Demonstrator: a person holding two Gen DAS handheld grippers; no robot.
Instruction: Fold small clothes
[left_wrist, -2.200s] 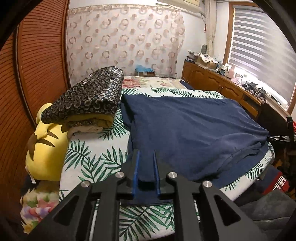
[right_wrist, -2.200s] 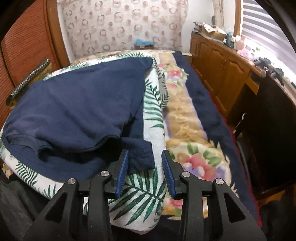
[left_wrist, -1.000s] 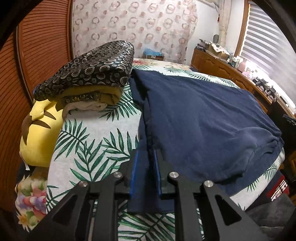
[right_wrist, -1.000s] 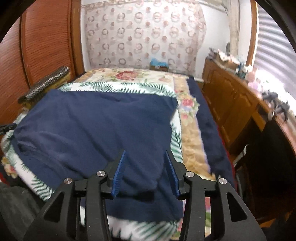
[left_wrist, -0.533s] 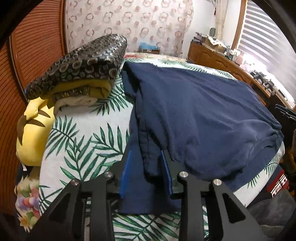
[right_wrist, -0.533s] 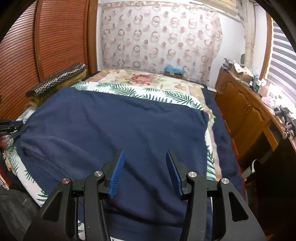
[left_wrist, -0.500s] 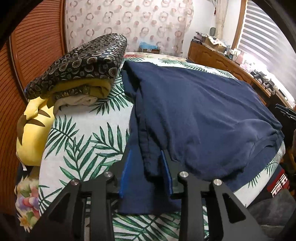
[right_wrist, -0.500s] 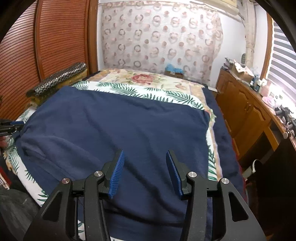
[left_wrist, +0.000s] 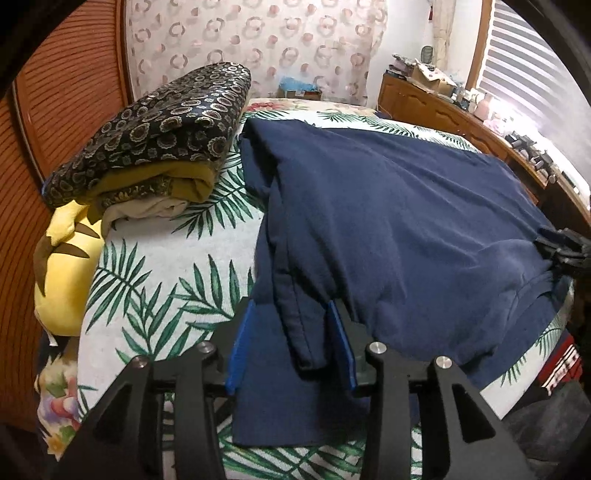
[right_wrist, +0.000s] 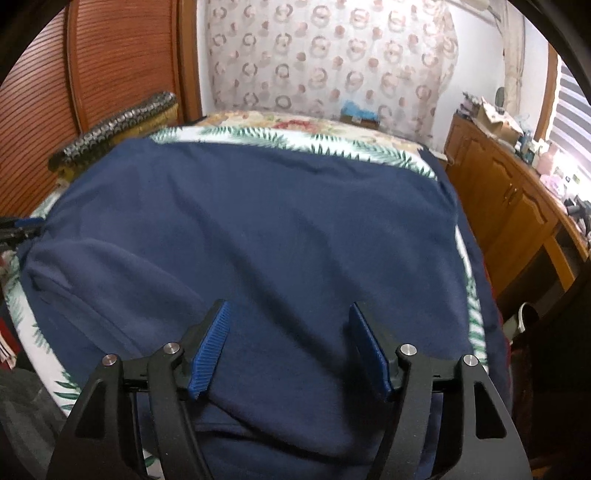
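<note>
The navy shirt (left_wrist: 388, 221) lay spread over the leaf-print bedspread (left_wrist: 155, 280), a stack of folded clothes (left_wrist: 155, 136) just beside it. The left gripper (left_wrist: 291, 343) stood open astride its folded edge; the right gripper (right_wrist: 288, 347) hung open above the cloth.

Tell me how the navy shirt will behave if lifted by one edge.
The navy shirt will probably sag: it lies limp and creased, following the bed. Its folded sleeve may fall open, since the layers lie loose between the left gripper fingers. It likely drags rather than slides; the knit looks soft.
</note>
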